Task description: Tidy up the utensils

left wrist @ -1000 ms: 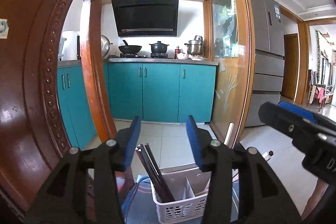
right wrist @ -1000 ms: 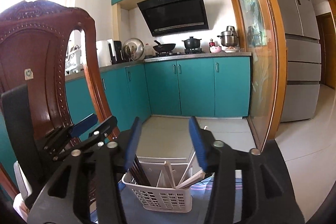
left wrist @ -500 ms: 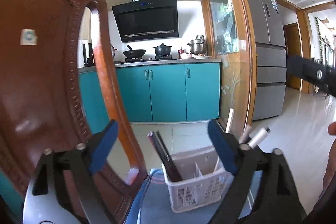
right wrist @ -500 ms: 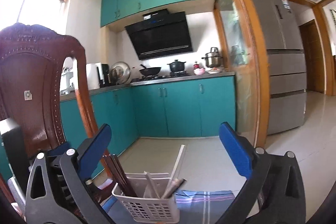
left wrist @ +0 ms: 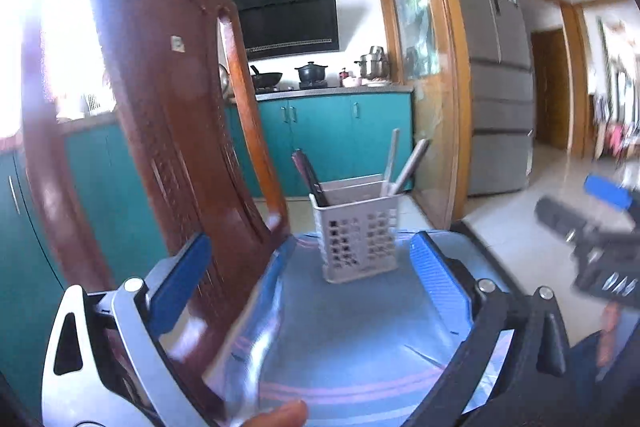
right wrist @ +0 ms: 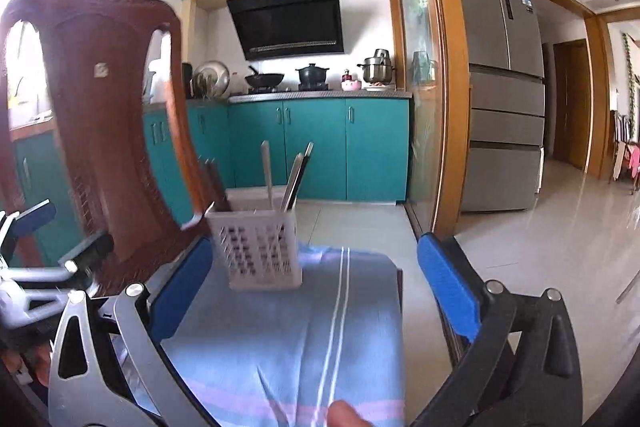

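Note:
A white perforated utensil basket stands upright at the far end of a blue striped cloth. It also shows in the right wrist view. Dark chopsticks lean in its left compartment and pale and metal handles stick out on the right. My left gripper is open and empty, well back from the basket. My right gripper is open and empty, also back from it, and shows at the right edge of the left wrist view.
A carved brown wooden chair back stands close on the left, beside the cloth. Beyond are teal kitchen cabinets, a glass sliding door, a grey fridge and a tiled floor.
Both grippers have opened wide and pulled back and up from the basket. The basket now stands farther ahead with much more of the cloth in view.

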Motion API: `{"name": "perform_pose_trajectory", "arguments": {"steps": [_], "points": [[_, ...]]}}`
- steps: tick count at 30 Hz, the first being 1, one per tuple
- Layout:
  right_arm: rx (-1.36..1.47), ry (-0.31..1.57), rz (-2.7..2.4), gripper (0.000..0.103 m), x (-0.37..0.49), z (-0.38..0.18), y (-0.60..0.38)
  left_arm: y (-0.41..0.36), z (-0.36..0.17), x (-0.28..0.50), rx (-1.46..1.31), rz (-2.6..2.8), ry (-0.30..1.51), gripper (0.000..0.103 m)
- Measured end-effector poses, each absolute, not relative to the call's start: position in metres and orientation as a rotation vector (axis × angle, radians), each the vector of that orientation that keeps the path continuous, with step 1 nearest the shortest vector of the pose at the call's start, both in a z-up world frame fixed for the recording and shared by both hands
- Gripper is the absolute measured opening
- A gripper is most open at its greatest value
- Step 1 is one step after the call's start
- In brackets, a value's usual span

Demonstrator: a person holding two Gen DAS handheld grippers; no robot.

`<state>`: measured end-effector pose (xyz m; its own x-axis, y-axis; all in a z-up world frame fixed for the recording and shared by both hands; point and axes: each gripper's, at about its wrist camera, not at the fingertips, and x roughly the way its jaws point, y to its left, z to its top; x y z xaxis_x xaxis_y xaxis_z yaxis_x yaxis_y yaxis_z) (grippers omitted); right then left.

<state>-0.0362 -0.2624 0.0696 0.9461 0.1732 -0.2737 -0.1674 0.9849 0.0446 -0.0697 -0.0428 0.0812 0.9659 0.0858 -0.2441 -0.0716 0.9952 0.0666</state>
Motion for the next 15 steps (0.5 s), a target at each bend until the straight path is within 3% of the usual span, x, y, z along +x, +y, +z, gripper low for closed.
{"name": "perform_pose_trajectory", "arguments": {"steps": [15], "points": [[-0.034, 0.193, 0.167, 0.100, -0.135, 0.091, -0.260, -0.059, 0.107, -0.145, 0.056, 0.061, 0.207, 0.099]]}}
